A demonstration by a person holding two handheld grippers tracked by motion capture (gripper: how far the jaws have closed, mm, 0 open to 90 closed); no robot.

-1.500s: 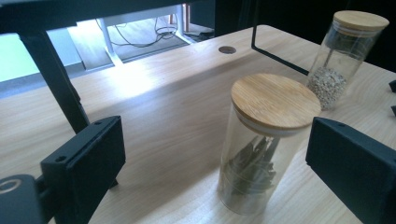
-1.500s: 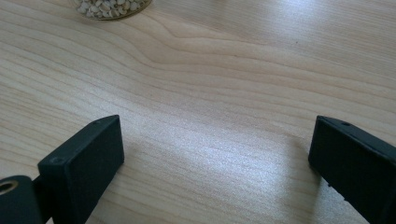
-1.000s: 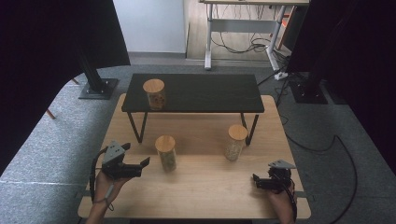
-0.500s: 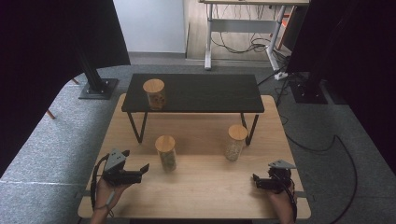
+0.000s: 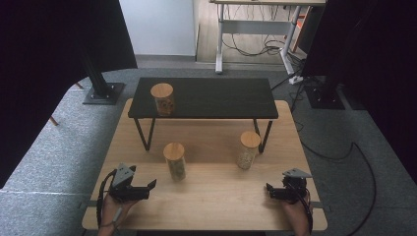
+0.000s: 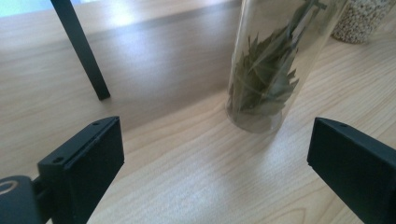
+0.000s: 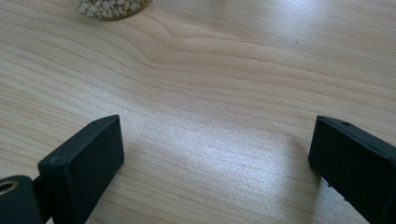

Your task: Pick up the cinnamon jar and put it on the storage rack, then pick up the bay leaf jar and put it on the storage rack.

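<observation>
**Two jars still down on the table, nothing grabbed yet**

Starting nearest the person: the left gripper [image 5: 147, 187] sits low over the wooden table [image 5: 216, 196] with its jaws spread wide and nothing between them. Same story for the right gripper [image 5: 269, 189], jaws fully parted over bare wood, holding nothing. So both are released, just parked near the front edge.

In the left gripper view, the jar of leaves [image 6: 275, 65] stands upright just ahead of the jaws, lined up a bit toward the right-hand jaw, not touching either one. It looks like the closest target, and the left gripper seems aimed roughly at it. A black leg [image 6: 81, 51] of the shelf stands further out, ahead of the left-hand jaw.

In the right gripper view, the jar of seeds [image 7: 112, 7] is well ahead of the jaws, off toward the left-hand jaw, with only its bottom peeking in at the top. In the high view that same jar [image 5: 248, 150] stands upright with its wooden lid on, clearly apart from the right gripper.

Farthest out is the black shelf [image 5: 216, 98], and a third jar [image 5: 163, 99] already stands on top of it near its left end.

Best guess at progress: if the job is getting the jars up onto the shelf, one is there and two are left on the table. Neither is gripped yet, so every grasp, lift and placement for those two remains to do.
</observation>
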